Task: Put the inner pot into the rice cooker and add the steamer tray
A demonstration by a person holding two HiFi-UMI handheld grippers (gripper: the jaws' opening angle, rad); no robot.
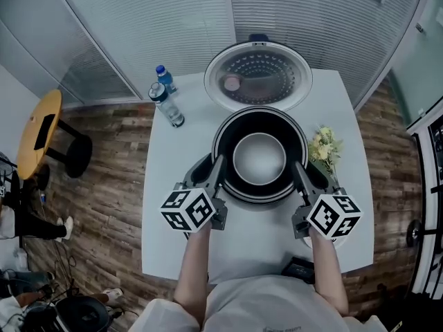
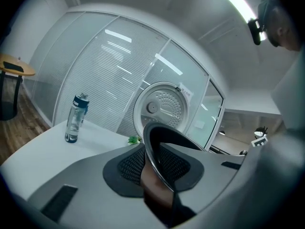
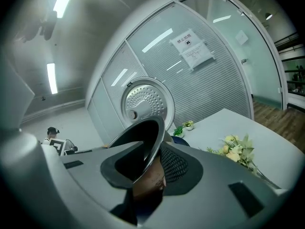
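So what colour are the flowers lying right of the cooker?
Pale yellow flowers with green leaves, clearest in the right gripper view.

Grey left tongs (image 1: 217, 166) and right tongs (image 1: 299, 169) each bear a black-and-white marker cube (image 1: 188, 209); pale shirt (image 1: 256, 311).

A white table (image 1: 163, 166) stood on a wood-plank floor (image 1: 111, 178); behind it ran glass partition walls (image 1: 159, 19) lined with pale slatted blinds. A round yellow side table (image 1: 38, 126) stood well off to the left; a long ceiling light strip (image 2: 233, 1) glowed overhead; a paper notice (image 3: 193, 46) hung on the glass.
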